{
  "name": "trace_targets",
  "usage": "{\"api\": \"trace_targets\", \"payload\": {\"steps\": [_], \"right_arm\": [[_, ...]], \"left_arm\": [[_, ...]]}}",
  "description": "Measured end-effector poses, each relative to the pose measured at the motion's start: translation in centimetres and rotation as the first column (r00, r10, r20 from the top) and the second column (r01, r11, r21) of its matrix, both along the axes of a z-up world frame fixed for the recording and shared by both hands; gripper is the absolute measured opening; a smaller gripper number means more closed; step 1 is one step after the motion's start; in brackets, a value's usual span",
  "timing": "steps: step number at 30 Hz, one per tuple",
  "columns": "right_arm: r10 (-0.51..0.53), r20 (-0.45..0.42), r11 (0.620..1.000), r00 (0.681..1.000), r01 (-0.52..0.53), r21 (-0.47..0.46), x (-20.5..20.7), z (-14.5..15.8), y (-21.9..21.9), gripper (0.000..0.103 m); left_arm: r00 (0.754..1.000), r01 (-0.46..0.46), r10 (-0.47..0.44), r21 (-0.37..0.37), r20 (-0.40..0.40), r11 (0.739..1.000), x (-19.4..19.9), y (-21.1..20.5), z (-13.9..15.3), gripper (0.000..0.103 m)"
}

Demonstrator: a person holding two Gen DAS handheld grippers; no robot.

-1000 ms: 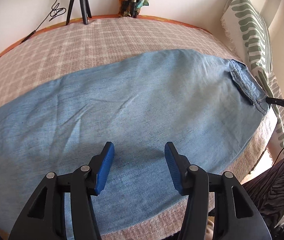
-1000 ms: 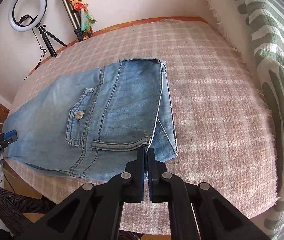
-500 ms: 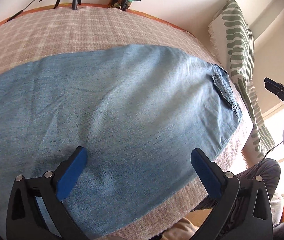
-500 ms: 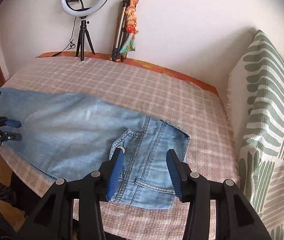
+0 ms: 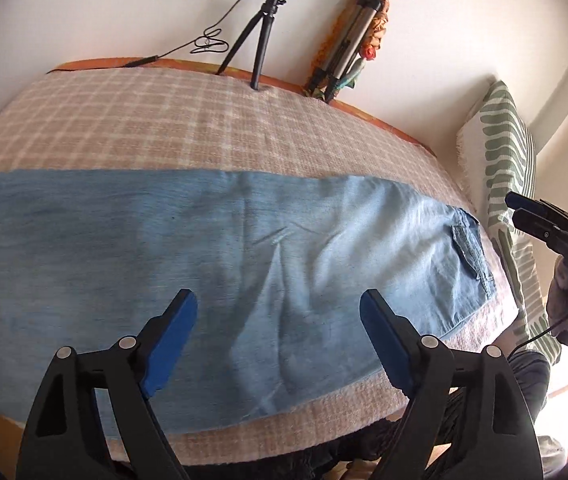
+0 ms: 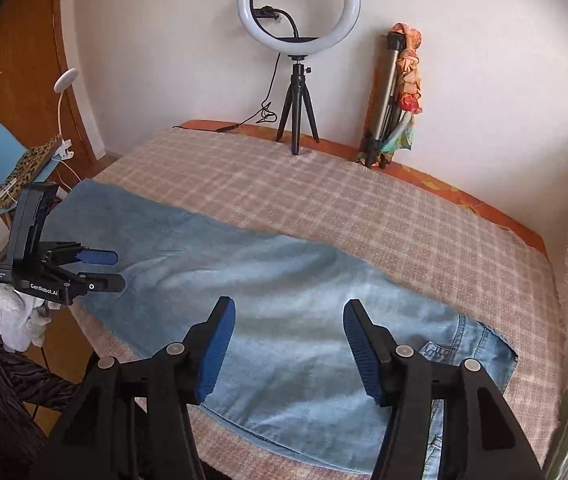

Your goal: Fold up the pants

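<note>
Pants [image 5: 244,264]: we see them flat, lengthwise across the checked blanket [image 5: 156,128].
Left gripper [image 5: 280,320]: over the legs, spread, just narrowed, nothing between.
Right gripper [image 6: 287,332]: let go of the waistband, now spread, lifted clear.
Meaning: we judge this fold laid; regrasp for the next.

White lettering reading "GenRobot.AI" is showing on the black side of the left claw [image 6: 102,268]; a smaller white label above it is staying too small to read.
</note>
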State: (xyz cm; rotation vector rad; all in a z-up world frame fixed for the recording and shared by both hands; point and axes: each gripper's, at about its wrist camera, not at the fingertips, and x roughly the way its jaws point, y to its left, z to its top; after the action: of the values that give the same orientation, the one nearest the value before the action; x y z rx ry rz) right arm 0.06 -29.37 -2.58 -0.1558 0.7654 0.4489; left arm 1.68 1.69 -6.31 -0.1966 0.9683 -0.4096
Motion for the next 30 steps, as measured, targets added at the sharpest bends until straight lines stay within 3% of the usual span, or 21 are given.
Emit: {"api": "trace_targets", "payload": {"steps": [4,11,14,17,22,24,27,30], "right_arm": [[0.121,0.012,0.993,0.993,-0.121,0.014,1.4,-0.2,6.3,0.076],[0.3,0.009,0.953,0.954,-0.299,-0.038,2.2,-0.9,19.7,0.077],[0.371,0.014,0.927,0.928,-0.37,-0.067,2.0,-1.4,26.0,0.077],[0.469,-0.002,0.881,0.883,-0.468,-0.075,1.4,-2.0,32.6,0.075],[0.634,-0.028,0.763,0.773,-0.631,-0.138,-1.1,-4.5,43.7,0.056],[0.68,-0.052,0.716,0.731,-0.678,-0.167,-2.0,-5.9,47.6,0.05],[0.737,-0.086,0.643,0.67,-0.735,-0.217,-3.2,-8.5,52.6,0.049],[0.76,-0.132,0.595,0.637,-0.762,-0.255,-3.6,-11.1,56.0,0.048]], "left_arm": [[0.986,-0.166,0.165,0.036,0.026,0.986,-1.3,8.1,0.9,0.077],[0.918,-0.397,0.396,0.061,0.031,0.916,-4.3,21.4,0.5,0.072],[0.883,-0.469,0.469,0.038,0.014,0.882,-6.1,25.9,-0.5,0.072],[0.859,-0.512,0.512,0.057,0.013,0.857,-7.8,29.4,-1.6,0.071],[0.829,-0.556,0.558,0.048,-0.031,0.83,-9.8,34.1,-4.6,0.067],[0.828,-0.557,0.558,0.035,-0.054,0.83,-10.0,35.1,-5.9,0.062],[0.831,-0.552,0.549,-0.014,-0.087,0.833,-9.9,36.0,-7.9,0.055],[0.836,-0.547,0.539,-0.081,-0.104,0.833,-9.4,36.8,-9.5,0.052]]}}
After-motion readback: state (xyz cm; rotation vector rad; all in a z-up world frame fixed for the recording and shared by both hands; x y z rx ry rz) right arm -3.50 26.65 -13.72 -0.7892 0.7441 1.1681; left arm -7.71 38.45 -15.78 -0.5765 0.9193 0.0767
